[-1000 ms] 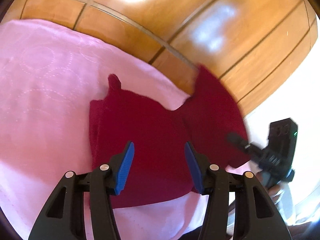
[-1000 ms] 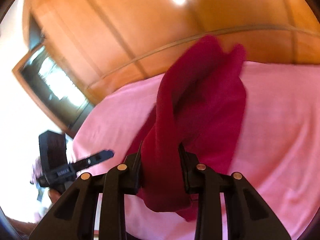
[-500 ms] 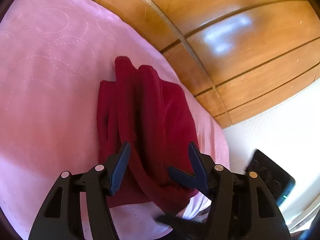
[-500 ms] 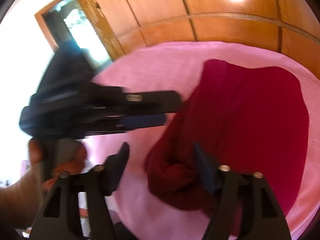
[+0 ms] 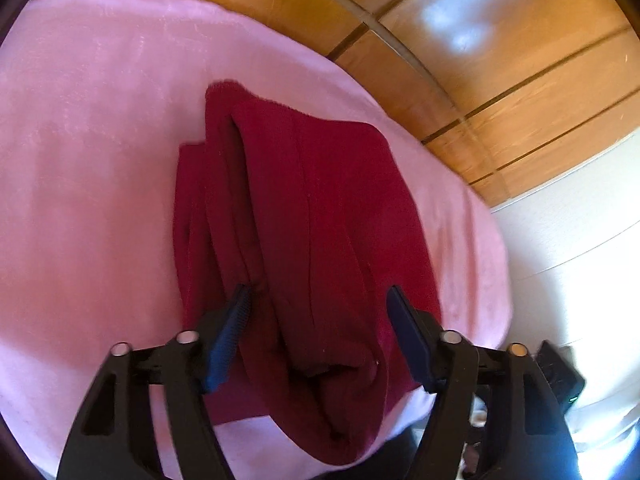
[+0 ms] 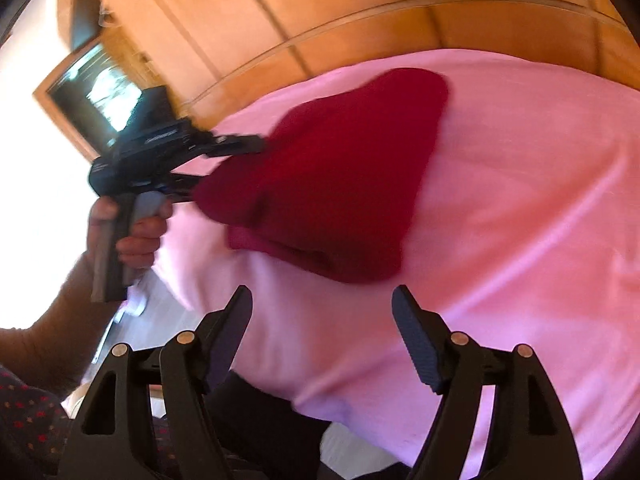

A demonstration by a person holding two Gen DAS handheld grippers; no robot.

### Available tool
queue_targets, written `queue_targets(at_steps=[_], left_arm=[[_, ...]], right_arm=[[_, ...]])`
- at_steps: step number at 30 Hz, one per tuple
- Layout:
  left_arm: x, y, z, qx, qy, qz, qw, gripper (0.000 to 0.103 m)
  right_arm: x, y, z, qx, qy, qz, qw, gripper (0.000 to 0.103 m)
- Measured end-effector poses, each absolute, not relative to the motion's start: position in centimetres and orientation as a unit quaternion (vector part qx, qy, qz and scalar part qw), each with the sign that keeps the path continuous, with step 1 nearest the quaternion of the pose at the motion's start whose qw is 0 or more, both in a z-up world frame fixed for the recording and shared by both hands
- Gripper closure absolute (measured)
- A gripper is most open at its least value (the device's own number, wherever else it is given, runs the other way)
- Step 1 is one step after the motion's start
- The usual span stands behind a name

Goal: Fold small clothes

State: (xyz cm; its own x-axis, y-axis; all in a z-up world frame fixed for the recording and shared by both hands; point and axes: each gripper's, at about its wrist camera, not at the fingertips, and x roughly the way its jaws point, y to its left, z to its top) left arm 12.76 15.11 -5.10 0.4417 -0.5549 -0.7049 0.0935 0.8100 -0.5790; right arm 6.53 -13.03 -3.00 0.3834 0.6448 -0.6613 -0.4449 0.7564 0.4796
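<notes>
Since a second ago: right gripper [image 6: 322,300] has let go of the red garment [image 5: 304,220], which it was then clenching and lifting in a bunch; the cloth now lies down on the pink sheet [image 5: 88,168]. Left gripper [image 5: 318,300], then poised with its fingers apart over the flat cloth, has come lower onto its near end.
Right gripper, opening: jaws wide and still spreading; nothing between them, only bare sheet under the tips.
Right gripper, contact: touches nothing; the garment lies beyond its fingertips, apart from them.
Left gripper, opening: about half open and closing; a thick fold of the garment sits between the blue pads [image 5: 228,332].
Left gripper, contact: left pad's tip lies against a crease of the cloth; the right pad looks just clear of it, so no squeeze is seen yet.
Left gripper from the right wrist view: its black body [image 6: 160,152] reaches in from the left, fingertips hidden behind the garment's edge; a hand [image 6: 132,224] grips the handle.
Garment: dark red, folded into long lengthwise layers, resting on the sheet near its front edge; its near end droops over that edge.
Sheet: pink, wrinkled, spread over the whole surface.
Behind: wooden panelling [image 5: 500,64] runs along the far side of the sheet.
</notes>
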Motion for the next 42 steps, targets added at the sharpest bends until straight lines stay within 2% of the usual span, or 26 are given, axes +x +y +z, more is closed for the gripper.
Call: queue_targets(at_steps=[1,4,7,12,15,16,17,19,22,25,30,34,42], left_arm=[[12.8,14.8,-4.8,-0.213,0.490,-0.193,0.823,0.068],[12.6,14.9,-3.9,-0.180,0.476,-0.183,0.841,0.087],[11.7,16.2,-3.3,-0.167,0.462,-0.173,0.854,0.088],[10.9,18.2,-7.7,-0.146,0.485,-0.119,0.854,0.089],[9.7,18.7,-8.3,-0.163,0.458,-0.104,0.868,0.084],[9.6,18.6,-8.1,-0.166,0.455,-0.099,0.869,0.079],[9.5,18.5,-7.7,-0.165,0.451,-0.087,0.873,0.070],[9.4,18.1,-6.8,-0.149,0.444,-0.073,0.881,0.060],[9.7,17.1,-5.2,-0.125,0.426,-0.062,0.894,0.059],[10.1,16.4,-4.3,-0.104,0.420,-0.049,0.900,0.036],[12.2,16.0,-4.4,-0.111,0.431,-0.034,0.895,0.036],[13.0,15.3,-4.6,-0.098,0.428,-0.021,0.898,0.036],[12.9,15.1,-7.3,-0.055,0.424,-0.002,0.904,0.036]], right_arm=[[6.6,-13.3,-2.7,0.114,0.442,0.329,0.827,0.031],[7.4,-11.9,-1.8,0.103,0.421,0.333,0.837,0.035],[8.7,-9.0,-1.6,0.089,0.415,0.356,0.832,0.043],[9.1,-3.5,-5.4,0.034,0.456,0.361,0.813,0.043],[8.5,-2.0,-6.0,0.013,0.448,0.352,0.822,0.043],[8.5,-1.8,-5.8,0.004,0.446,0.352,0.823,0.043],[8.5,-1.7,-5.5,0.001,0.445,0.352,0.824,0.043],[8.6,-1.9,-5.1,0.004,0.441,0.355,0.824,0.042],[8.6,-2.8,-4.5,0.016,0.439,0.364,0.822,0.038],[8.1,-5.5,-3.4,0.037,0.432,0.371,0.821,0.037],[10.6,-8.1,-0.7,0.070,0.406,0.341,0.845,0.037],[14.0,-8.0,0.2,0.062,0.391,0.295,0.870,0.043],[18.2,-3.7,-4.4,0.002,0.419,0.249,0.873,0.043]])
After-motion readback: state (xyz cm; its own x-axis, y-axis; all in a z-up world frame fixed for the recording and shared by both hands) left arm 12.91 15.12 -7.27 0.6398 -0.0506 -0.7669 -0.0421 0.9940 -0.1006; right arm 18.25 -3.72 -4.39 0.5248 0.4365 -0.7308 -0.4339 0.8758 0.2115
